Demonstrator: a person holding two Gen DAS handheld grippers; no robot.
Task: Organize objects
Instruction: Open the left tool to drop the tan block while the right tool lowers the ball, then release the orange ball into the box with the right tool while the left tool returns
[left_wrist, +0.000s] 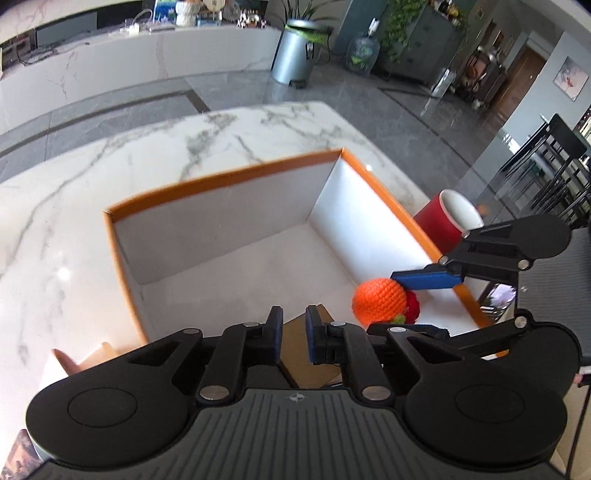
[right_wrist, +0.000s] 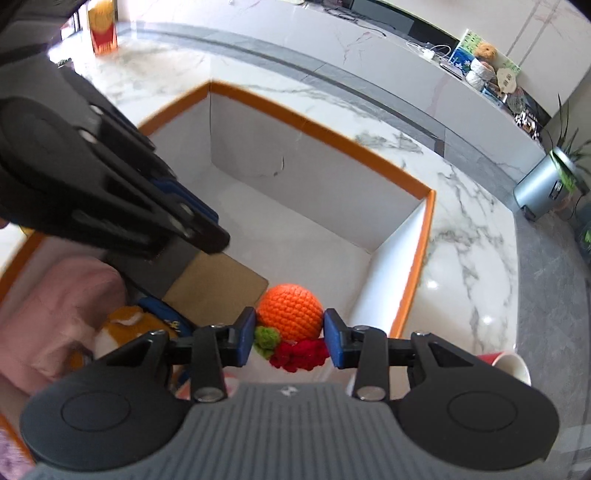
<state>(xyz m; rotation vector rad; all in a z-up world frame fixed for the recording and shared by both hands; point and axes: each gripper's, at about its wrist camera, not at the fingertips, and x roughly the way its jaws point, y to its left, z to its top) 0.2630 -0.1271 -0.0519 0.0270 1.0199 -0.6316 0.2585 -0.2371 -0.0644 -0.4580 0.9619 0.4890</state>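
Note:
A white box with an orange rim (left_wrist: 221, 177) (right_wrist: 332, 129) stands on the marble table. My right gripper (right_wrist: 290, 339) (left_wrist: 413, 304) is shut on an orange crochet ball (right_wrist: 290, 310) (left_wrist: 378, 301) with green and red crochet bits (right_wrist: 299, 354), just above the box floor at its near right corner. My left gripper (left_wrist: 294, 336) (right_wrist: 210, 236) has its pads close together on the edge of a brown cardboard piece (left_wrist: 295, 354) (right_wrist: 218, 288), which lies low inside the box. Its grey side shows under the fingertips in the right wrist view.
A red cup (left_wrist: 439, 225) (right_wrist: 506, 363) lies on its side just outside the box's right wall. A pink cloth (right_wrist: 59, 302) and an orange plush toy (right_wrist: 122, 325) sit at the box's near left. A red fries carton (right_wrist: 103, 37) stands far back on the table.

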